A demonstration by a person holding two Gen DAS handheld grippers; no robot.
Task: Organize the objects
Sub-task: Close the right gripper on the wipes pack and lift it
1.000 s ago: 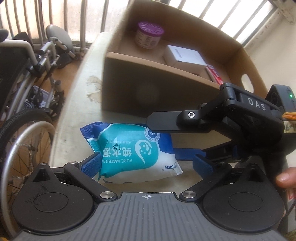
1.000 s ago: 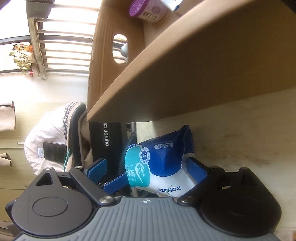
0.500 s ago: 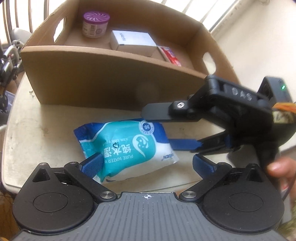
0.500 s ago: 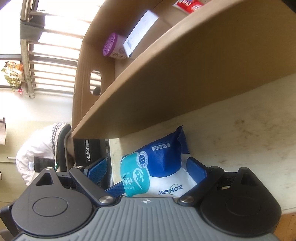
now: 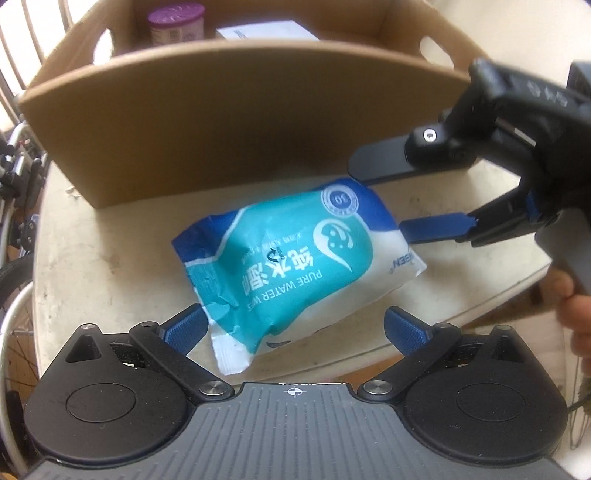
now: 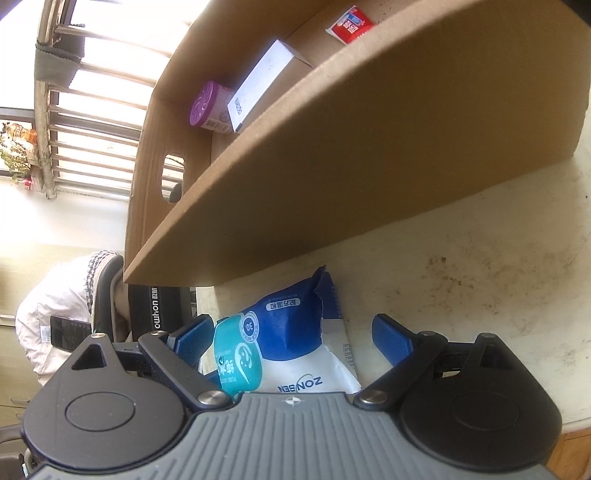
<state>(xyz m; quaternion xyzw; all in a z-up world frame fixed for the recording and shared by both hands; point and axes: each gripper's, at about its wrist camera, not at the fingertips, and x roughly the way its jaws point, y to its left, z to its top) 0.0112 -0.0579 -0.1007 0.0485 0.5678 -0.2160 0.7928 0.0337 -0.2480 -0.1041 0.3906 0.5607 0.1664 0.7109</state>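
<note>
1. The wet-wipes pack [image 5: 295, 266] is a soft, pillow-shaped pouch, teal in the middle, dark blue at one end and white along its lower edge, with crimped, wrinkled seals.
2. It lies flat on the worn cream table [image 5: 103, 258], just in front of the near wall of the cardboard box [image 5: 236, 122] and apart from it.
3. The left gripper [image 5: 295, 326] is spread wide around the pack's near end; its left blue pad [image 5: 184, 326] sits at the pack's corner, the right pad stands clear, and nothing is clamped.
4. The right gripper [image 6: 291, 334] is also spread wide, the pack's other end lying between its blue pads without being pressed.
5. In the left view the right gripper reaches in from the right edge, with fingers of a hand [image 5: 576, 314] on its handle.
6. Compared with a second ago, the left view looks more steeply down and squarely at the box, and the pack lies more diagonally across the picture; the wheelchair is now only a sliver at the left edge.
7. The right view now shows more of the box's inside: a purple-lidded jar [image 6: 208, 107], a white carton [image 6: 264, 83] and a red packet [image 6: 351, 24].
8. Readable print: "PURE WATER" with Chinese characters, "30" in a round badge, and "ZONSEN" on the white end.
</note>
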